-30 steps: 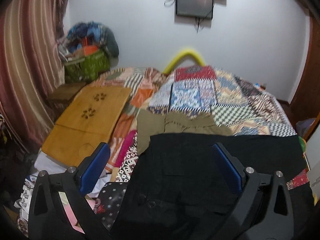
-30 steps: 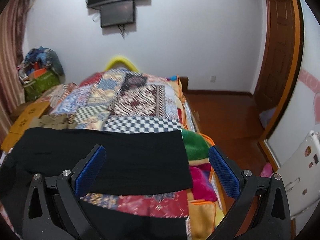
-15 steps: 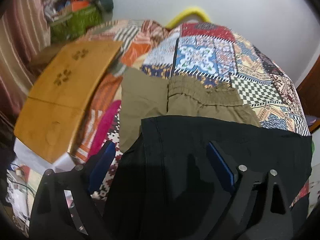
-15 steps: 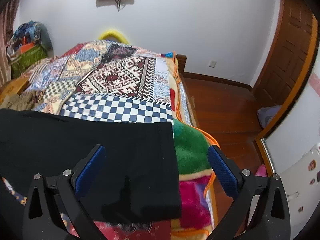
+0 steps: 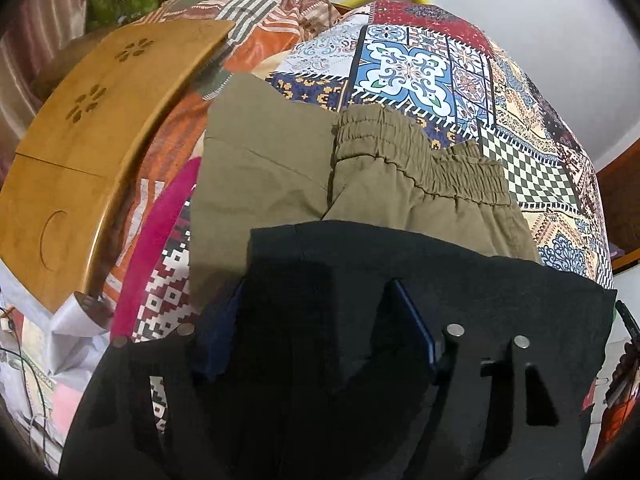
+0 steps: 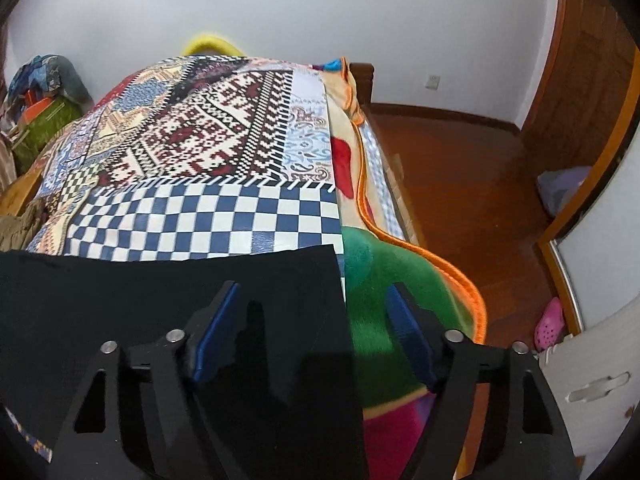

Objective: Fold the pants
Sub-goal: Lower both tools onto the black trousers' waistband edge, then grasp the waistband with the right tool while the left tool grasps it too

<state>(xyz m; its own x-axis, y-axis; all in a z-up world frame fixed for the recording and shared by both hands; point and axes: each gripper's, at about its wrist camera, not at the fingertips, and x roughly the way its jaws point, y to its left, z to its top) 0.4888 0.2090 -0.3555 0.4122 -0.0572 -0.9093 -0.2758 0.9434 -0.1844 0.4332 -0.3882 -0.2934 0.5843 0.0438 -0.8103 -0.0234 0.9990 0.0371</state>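
A bed (image 6: 240, 216) under a patchwork quilt (image 5: 420, 68) fills both views, with white walls behind, a red-brown wooden floor (image 6: 460, 184) at the right of the right wrist view, and a wooden lap tray (image 5: 92, 136) at the upper left of the left wrist view. Olive pants (image 5: 288, 176) lie mid-frame there, just above the black ones.

The black pants (image 5: 460, 280) lie flat on the bed across the lower half of both views, long axis running left to right; their straight end edge (image 6: 340, 300) stands near the bed's right side.

Both grippers tilt steeply down over the cloth. The left gripper (image 5: 320, 320) sits over the pants' upper left corner, the right gripper (image 6: 308, 320) astride the end edge. Each pair of fingers has just been closing, yet stands apart; whether the pads touch the cloth I cannot tell.
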